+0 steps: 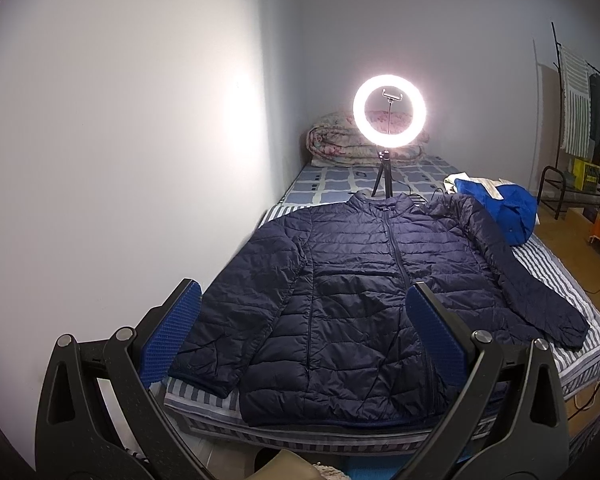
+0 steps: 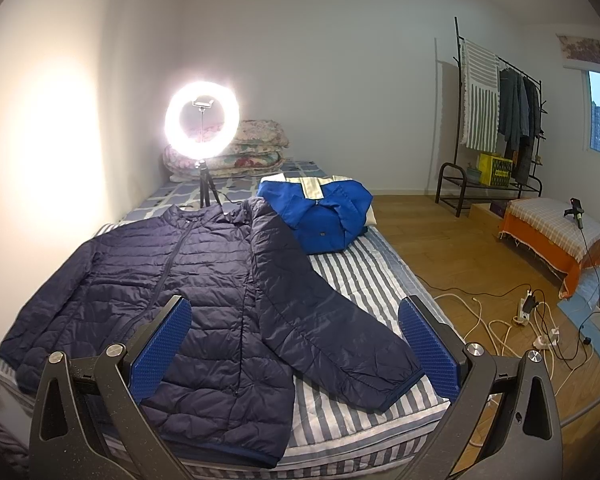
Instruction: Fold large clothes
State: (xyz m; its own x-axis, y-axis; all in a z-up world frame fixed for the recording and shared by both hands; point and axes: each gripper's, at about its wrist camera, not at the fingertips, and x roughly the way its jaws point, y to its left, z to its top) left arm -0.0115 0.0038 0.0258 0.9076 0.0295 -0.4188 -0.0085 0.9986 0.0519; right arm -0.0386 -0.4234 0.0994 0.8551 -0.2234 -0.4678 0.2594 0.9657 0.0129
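Note:
A dark navy quilted puffer jacket [image 1: 356, 288] lies flat, front up and zipped, on the striped bed [image 1: 548, 264]. Its collar points to the far end. It also shows in the right wrist view [image 2: 188, 280], with its right sleeve [image 2: 324, 320] spread out toward the bed's edge. My left gripper [image 1: 300, 336] is open and empty above the jacket's hem. My right gripper [image 2: 296, 344] is open and empty above the hem and the right sleeve's cuff. A bright blue and cream garment [image 2: 320, 212] lies bunched beyond the jacket's right shoulder.
A lit ring light on a tripod [image 1: 388, 116] stands on the bed behind the collar, in front of folded floral quilts [image 2: 236, 152]. A white wall runs along the left. Right of the bed are wood floor, cables and power strips [image 2: 528, 312], a clothes rack [image 2: 496, 120], an orange-covered bench [image 2: 552, 236].

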